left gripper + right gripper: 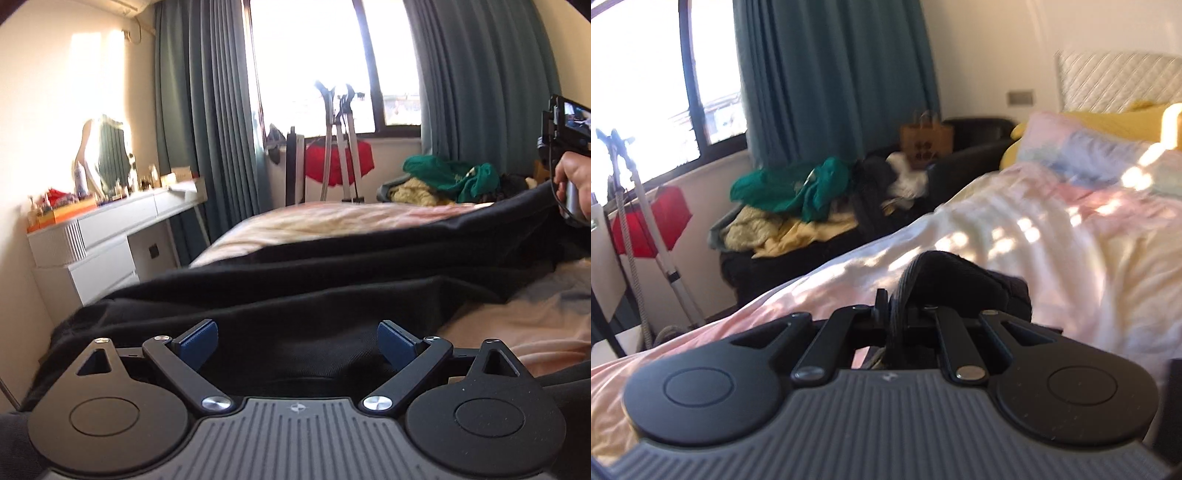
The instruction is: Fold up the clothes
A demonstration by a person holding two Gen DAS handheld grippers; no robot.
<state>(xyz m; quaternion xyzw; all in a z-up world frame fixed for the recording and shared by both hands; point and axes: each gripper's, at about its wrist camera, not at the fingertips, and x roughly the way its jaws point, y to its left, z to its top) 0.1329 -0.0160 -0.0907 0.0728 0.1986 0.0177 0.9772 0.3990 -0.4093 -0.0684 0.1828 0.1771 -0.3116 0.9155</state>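
Observation:
A black garment (332,266) lies stretched across the bed, from the near left corner to the far right. My left gripper (297,341) is open just above its near end. The blue pads (199,341) stand wide apart with black cloth lying between and below them. At the far right a hand (576,177) holds the other gripper's handle at the garment's raised end. In the right wrist view my right gripper (899,306) is shut on the ribbed edge of the black garment (945,273), which bunches up just past the fingers.
The bed carries a pink and white duvet (1015,229) with pillows (1082,144) at a quilted headboard. A pile of green and yellow clothes (790,199) sits on a dark seat beyond the bed. A white dresser (110,236) stands left, and a steamer stand (343,147) by the window.

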